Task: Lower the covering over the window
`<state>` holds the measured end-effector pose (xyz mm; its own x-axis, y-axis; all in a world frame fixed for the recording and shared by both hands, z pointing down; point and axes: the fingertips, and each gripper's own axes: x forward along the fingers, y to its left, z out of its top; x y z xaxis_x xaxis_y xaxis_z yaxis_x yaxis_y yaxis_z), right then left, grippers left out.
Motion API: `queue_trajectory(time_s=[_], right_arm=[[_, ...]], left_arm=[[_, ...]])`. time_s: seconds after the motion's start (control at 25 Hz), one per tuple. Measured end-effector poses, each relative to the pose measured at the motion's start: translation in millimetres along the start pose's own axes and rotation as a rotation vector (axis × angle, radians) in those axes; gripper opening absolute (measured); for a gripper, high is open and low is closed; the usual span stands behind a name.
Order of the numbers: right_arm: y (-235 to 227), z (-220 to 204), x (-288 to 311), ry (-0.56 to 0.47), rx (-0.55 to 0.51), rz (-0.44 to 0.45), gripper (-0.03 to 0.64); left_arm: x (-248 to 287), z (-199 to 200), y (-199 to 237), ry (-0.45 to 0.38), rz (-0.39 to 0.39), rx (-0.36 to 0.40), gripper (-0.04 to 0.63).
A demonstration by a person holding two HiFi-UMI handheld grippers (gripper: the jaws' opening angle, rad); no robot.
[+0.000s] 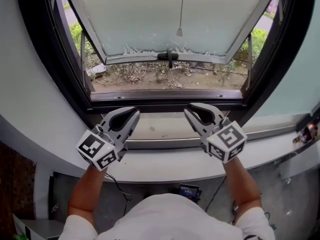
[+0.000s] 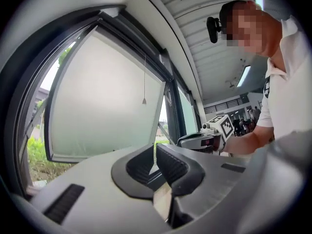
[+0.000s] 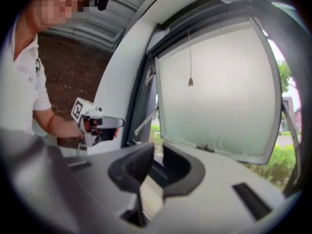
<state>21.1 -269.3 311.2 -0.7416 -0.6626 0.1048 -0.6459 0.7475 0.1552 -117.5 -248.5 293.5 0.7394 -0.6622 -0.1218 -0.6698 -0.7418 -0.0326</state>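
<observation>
Grey walls close round a dark window frame, its frosted pane swung outward over dry twigs and green bushes. The covering itself shows in no view; I take it to be rolled up above the frame. All that shows of it is a thin cord hanging in front of the middle of the pane, ending in a small cone-shaped weight.

That weight looks like the place to take hold. The cord is light and limp, so it will probably swing away from a clumsy touch and slip through smooth pads. A pinch just above the weight should hold best. I expect the covering to be light and soft and to need a steady downward draw, not a jerk.

The left hand-held gripper has its jaws pressed together, empty. The right hand-held gripper has its jaws slightly apart with nothing between them. Both hover over the sill, well below the weight.

The black handle on the pane's lower edge sits below the weight but further out, so it seems no obstacle.
</observation>
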Motion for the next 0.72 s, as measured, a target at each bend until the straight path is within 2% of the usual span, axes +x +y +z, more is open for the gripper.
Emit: queue_trajectory(time_s=[0.16,0.48,0.72], right_arm=[[-16,26,5,-0.021,-0.049,-0.019,0.063],[-32,60,15,-0.045,-0.125,-0.028,0.063],[-46,104,23,-0.08,-0.212,-0.043,0.063]], left_arm=[[15,31,11,-0.013,-0.008,0.08,0.018],[43,69,9,-0.018,-0.053,0.184,0.018],[60,110,11,-0.038,-0.06,0.305,0.018]])
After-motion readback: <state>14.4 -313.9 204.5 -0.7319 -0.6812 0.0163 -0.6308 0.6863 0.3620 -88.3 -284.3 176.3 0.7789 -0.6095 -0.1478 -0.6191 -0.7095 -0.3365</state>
